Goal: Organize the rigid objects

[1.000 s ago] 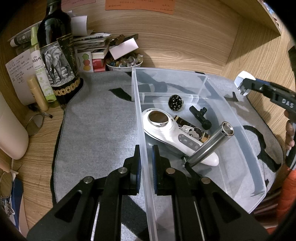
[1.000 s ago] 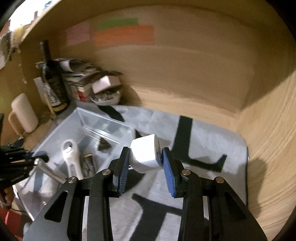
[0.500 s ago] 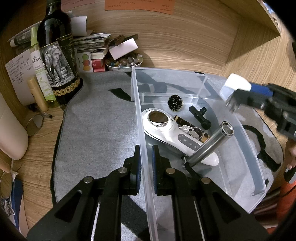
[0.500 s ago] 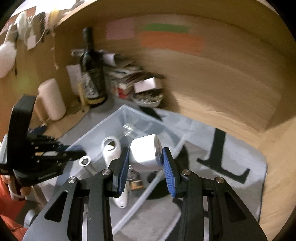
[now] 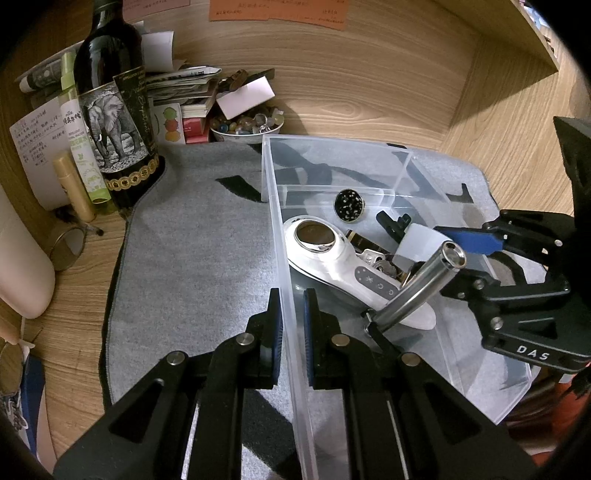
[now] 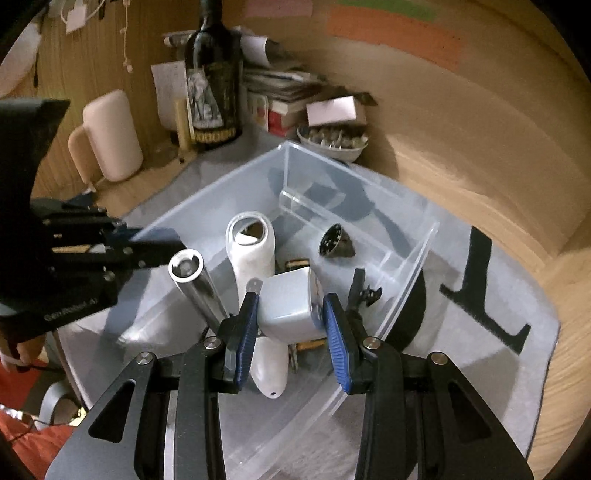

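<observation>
White capitals "DAS" stand on the black body of the right hand-held gripper (image 5: 463, 254), seen from the left wrist view. On the left hand-held gripper (image 6: 159, 249), in the right wrist view, pale lettering begins "Gen" (the rest is too blurred to make out). The wine bottle (image 5: 114, 122) at far left carries an elephant label with script beside it, not legible. The handwritten note (image 5: 31, 140) and orange paper (image 5: 277, 11) cannot be read.

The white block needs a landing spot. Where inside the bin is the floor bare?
Bare: the clear bin's far compartment behind the divider, and the near end past the white handheld device. Crowded: the middle, around the keys and steel tube.
</observation>
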### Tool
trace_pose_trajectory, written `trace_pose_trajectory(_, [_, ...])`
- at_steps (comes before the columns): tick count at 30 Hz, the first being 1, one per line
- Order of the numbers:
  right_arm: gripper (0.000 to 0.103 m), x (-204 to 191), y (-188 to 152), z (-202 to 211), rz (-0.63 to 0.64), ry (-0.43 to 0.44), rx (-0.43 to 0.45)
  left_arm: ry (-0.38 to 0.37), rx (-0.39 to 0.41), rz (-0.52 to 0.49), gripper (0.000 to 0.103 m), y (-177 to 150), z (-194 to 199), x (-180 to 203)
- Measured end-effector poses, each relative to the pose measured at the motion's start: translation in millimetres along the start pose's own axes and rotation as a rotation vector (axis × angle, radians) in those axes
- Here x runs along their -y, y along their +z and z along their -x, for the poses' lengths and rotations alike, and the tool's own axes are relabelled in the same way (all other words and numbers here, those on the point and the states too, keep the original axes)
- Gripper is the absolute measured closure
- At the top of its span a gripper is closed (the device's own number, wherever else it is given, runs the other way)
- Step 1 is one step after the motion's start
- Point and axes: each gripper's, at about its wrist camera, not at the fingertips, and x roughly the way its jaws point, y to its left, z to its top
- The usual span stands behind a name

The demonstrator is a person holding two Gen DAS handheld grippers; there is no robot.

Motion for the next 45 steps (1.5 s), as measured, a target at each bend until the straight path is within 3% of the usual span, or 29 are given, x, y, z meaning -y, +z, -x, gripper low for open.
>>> trace_pose_trajectory(15, [0.07,7.5,0.3,18.0,-0.021,-0.018,0.042,0.014,0.003,-0.006,0.095,2.2,1.1,2.7])
trace_pose_trajectory(19, [0.06,10.0,-1.2,32.5,-0.039,-0.037,0.083,0.035,0.023,-0.013,0.094,4.9,9.4,5.7])
trace_pose_trajectory(21, [0.054,11.1,-2.5,40.9,-0.047,-0.049,0.106,0.05,0.042,-0.016,0.089,6.4,15.7,5.8])
trace_pose_trajectory(26, [0.036,13.3,-7.9,66.6,-0.068,-0.073,0.169,0.079,0.113,-0.027,0.064,9.9,41.7,9.7])
trace_pose_trajectory(32, [0.023,12.3,-17.3,96.6,-0.086,-0.109,0.25,0.082,0.218,-0.048,0.04,5.5,77.9,24.4])
trace_pose_trajectory(37, [0.016,12.2,-30.7,117.8,-0.119,-0.135,0.314,0.086,0.305,-0.066,0.024,-5.6,104.4,39.7])
trace_pose_trajectory(41, [0.002,10.9,-43.2,134.4,-0.145,-0.175,0.378,0.089,0.368,-0.093,0.019,-17.6,122.8,53.0])
trace_pose_trajectory(43, [0.0,9.9,-50.1,144.1,-0.155,-0.199,0.418,0.088,0.404,-0.097,0.009,-23.2,131.4,59.0])
trace_pose_trajectory(45, [0.0,8.3,-56.5,152.2,-0.158,-0.22,0.446,0.085,0.444,-0.098,0.006,-29.5,140.4,64.2])
